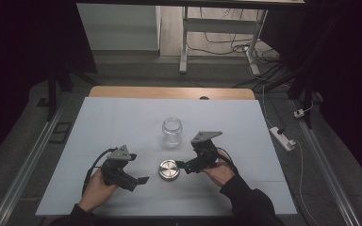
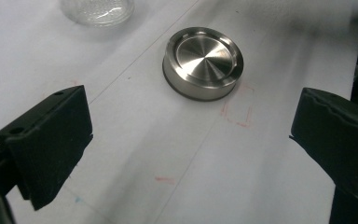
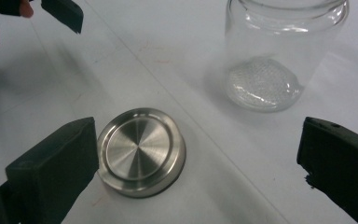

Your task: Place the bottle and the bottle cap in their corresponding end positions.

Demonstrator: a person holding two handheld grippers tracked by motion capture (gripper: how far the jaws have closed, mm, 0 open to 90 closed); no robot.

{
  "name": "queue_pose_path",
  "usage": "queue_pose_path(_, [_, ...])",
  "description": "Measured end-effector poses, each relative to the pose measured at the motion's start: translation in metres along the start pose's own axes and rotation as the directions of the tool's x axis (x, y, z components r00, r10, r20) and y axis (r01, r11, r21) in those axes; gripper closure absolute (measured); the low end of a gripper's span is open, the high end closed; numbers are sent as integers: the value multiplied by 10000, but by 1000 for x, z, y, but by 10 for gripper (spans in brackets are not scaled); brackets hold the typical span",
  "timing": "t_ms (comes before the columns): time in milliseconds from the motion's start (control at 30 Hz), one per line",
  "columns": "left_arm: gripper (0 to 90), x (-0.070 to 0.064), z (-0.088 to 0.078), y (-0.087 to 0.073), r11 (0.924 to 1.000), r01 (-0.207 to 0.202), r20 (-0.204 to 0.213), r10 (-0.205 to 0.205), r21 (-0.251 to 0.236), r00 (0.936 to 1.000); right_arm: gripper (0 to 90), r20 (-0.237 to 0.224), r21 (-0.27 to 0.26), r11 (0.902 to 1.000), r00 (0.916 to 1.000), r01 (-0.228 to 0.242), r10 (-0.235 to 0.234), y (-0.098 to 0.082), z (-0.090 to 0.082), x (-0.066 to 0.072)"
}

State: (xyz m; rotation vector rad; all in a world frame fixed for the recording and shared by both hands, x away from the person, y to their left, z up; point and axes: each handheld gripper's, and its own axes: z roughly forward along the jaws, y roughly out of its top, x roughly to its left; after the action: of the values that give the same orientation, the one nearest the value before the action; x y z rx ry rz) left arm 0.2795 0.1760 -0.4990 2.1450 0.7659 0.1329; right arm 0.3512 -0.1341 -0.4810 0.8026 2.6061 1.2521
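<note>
A round steel lid (image 1: 169,170) lies flat on the white table (image 1: 122,122), between my two grippers. An open, empty glass jar (image 1: 172,132) stands upright just behind it. My left gripper (image 1: 142,181) is left of the lid, open, pointing right at it; its view has the lid (image 2: 202,62) ahead of the spread jaws and the jar's base (image 2: 98,10) at the top. My right gripper (image 1: 183,165) is open just right of the lid; its view has the lid (image 3: 141,151) beside the left jaw and the jar (image 3: 275,56) further off.
The table's wooden far edge (image 1: 169,92) has a small notch. Beyond it stand a desk frame (image 1: 219,33) and floor cables. A power strip (image 1: 283,138) lies off the table's right side. Faint red marks (image 2: 237,109) are drawn beside the lid.
</note>
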Motion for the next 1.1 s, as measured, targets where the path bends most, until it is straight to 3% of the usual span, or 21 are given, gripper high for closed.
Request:
queue_pose_path(333, [0,-2,-17,-16,9991,392,-349,-397,-127,9986,0,329,-126,9999,9995,9,-5,-17,-19,2])
queue_pose_path(700, [0,-4,-38,-39,9942,976,-708,-1006,-447,9924,0,826,-368,9991,9963,-206,235,-41,-48,1])
queue_pose_path(1100, [0,-6,-58,-62,9865,1491,-1152,-1562,-677,9810,0,1749,-765,9947,9812,-689,814,-70,-85,-1])
